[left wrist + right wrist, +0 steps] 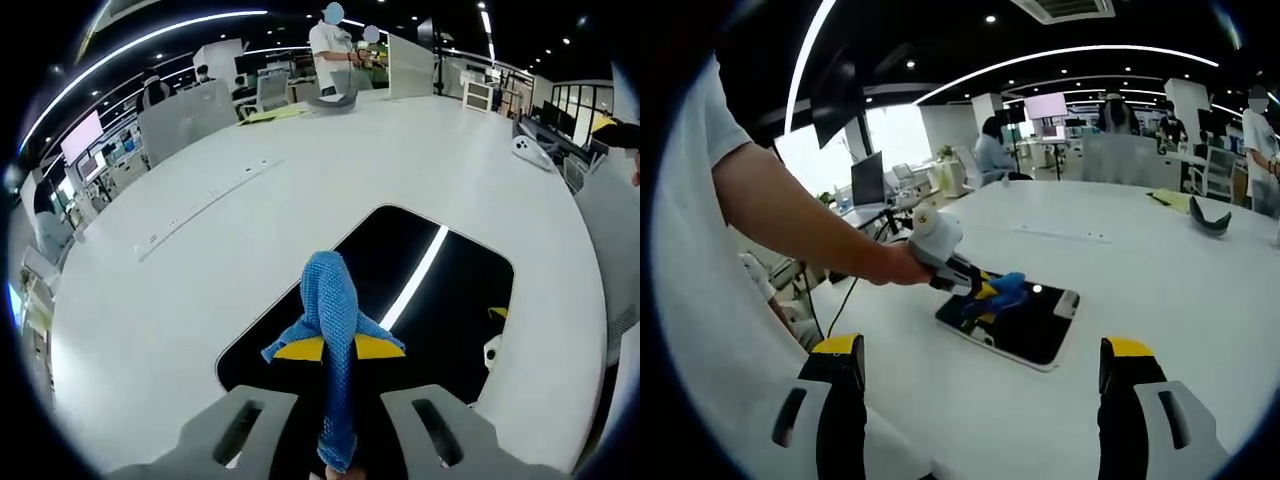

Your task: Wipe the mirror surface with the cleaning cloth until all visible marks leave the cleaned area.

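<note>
The left gripper (337, 395) is clamped on the blue cleaning cloth (331, 330), whose bunched end sticks out past the 2 yellow jaw tips over the mirror (450, 300). The mirror lies flat on the white table (300, 180), dark and reflecting a ceiling light strip. In the right gripper view the cloth (1002, 289) sits over the mirror's (1030, 330) near-left part, held by the left gripper (985, 292). The right gripper (980, 375) has its jaws wide apart, holding nothing, above the table short of the mirror.

Open-plan office: white desks (200, 230), monitors (867, 180), swivel chairs (272, 92), ceiling light strips (1080, 52).
</note>
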The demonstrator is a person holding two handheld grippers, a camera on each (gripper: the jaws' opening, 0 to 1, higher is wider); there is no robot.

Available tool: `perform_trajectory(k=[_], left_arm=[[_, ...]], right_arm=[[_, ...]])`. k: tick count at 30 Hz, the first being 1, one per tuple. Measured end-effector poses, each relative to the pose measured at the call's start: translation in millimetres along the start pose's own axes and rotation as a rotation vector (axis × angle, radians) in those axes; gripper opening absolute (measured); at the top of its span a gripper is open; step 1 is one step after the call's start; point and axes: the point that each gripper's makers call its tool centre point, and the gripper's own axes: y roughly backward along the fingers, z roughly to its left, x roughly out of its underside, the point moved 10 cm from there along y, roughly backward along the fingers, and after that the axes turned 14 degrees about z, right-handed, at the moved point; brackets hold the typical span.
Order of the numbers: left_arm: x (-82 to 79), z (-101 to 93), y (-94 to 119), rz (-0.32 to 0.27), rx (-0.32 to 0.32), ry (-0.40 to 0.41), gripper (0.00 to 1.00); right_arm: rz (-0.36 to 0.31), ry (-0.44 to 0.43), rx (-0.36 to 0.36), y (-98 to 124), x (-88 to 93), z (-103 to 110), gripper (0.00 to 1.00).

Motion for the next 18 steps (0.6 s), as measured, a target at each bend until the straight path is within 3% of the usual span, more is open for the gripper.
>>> perform_trajectory(k=[18], left_arm=[[-1.6,9.5,-0.4,0.009,-0.005,0.0,0.06]], right_arm=[[0.005,0.0,0.001,-0.4,0.2,-0.2,0.97]])
